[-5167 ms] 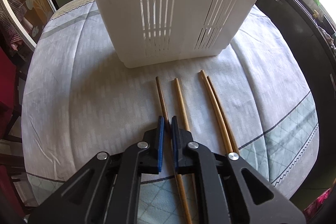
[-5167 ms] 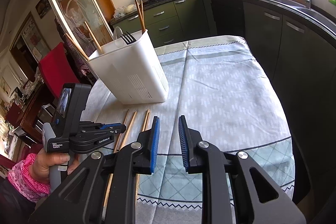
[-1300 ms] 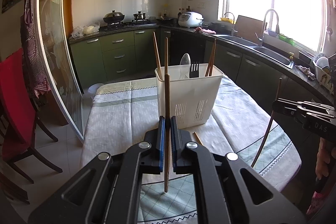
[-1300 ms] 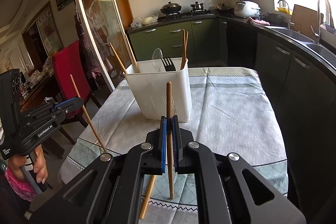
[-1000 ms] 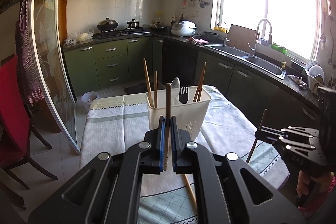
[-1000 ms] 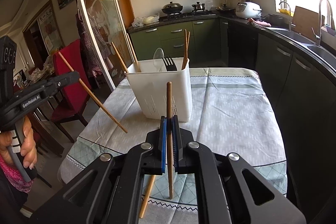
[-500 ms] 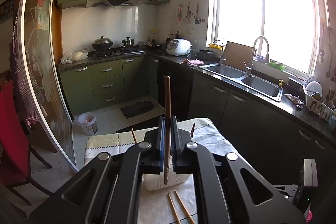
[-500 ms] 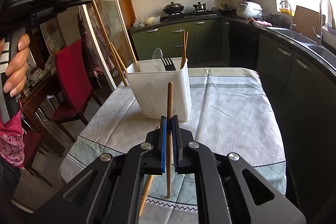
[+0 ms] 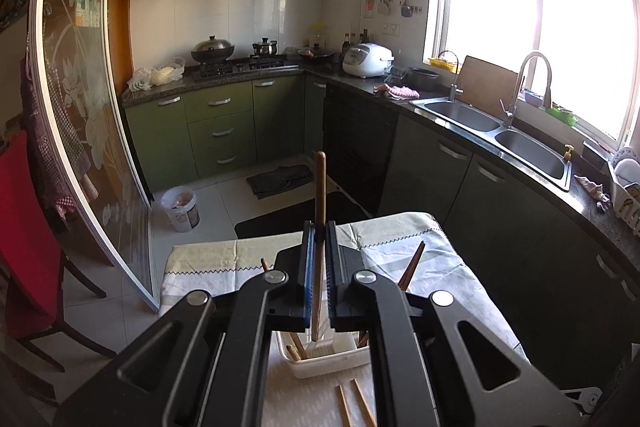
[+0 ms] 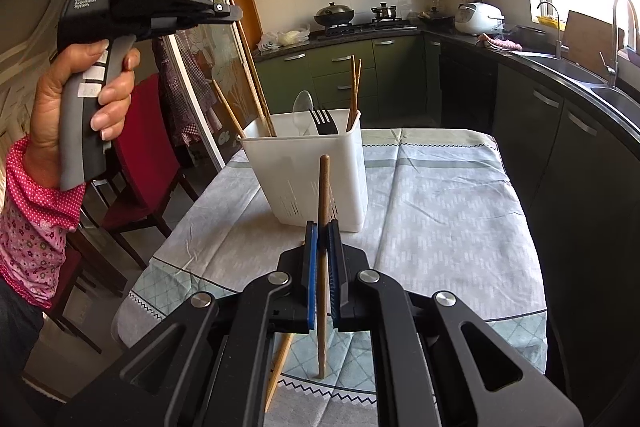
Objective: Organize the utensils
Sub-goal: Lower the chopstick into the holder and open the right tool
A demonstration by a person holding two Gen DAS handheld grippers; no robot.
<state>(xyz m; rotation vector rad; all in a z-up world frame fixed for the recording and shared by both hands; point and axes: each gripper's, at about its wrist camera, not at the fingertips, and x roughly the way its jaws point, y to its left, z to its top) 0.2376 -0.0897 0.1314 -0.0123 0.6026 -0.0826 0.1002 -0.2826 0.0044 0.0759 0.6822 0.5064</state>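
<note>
My left gripper (image 9: 319, 233) is shut on a brown chopstick (image 9: 319, 195), held upright high above the white utensil holder (image 9: 332, 361); its lower tip hangs in the holder's mouth. In the right wrist view the left gripper (image 10: 228, 11) is raised at the upper left and its chopstick (image 10: 250, 67) reaches down into the holder (image 10: 312, 171). My right gripper (image 10: 321, 229) is shut on another chopstick (image 10: 323, 187), upright above the table's near edge. The holder has a spoon (image 10: 302, 111), a black fork (image 10: 323, 121) and several chopsticks.
Two loose chopsticks (image 9: 354, 407) lie on the tablecloth (image 10: 440, 219) in front of the holder; one (image 10: 280, 367) shows under my right gripper. A red chair (image 10: 148, 147) stands left of the table. Dark kitchen cabinets and a sink (image 9: 520, 147) run along the right.
My left gripper has risen and moved over the holder, bringing its chopstick's lower tip down into the mouth. My right gripper has stayed almost still with its chopstick.
</note>
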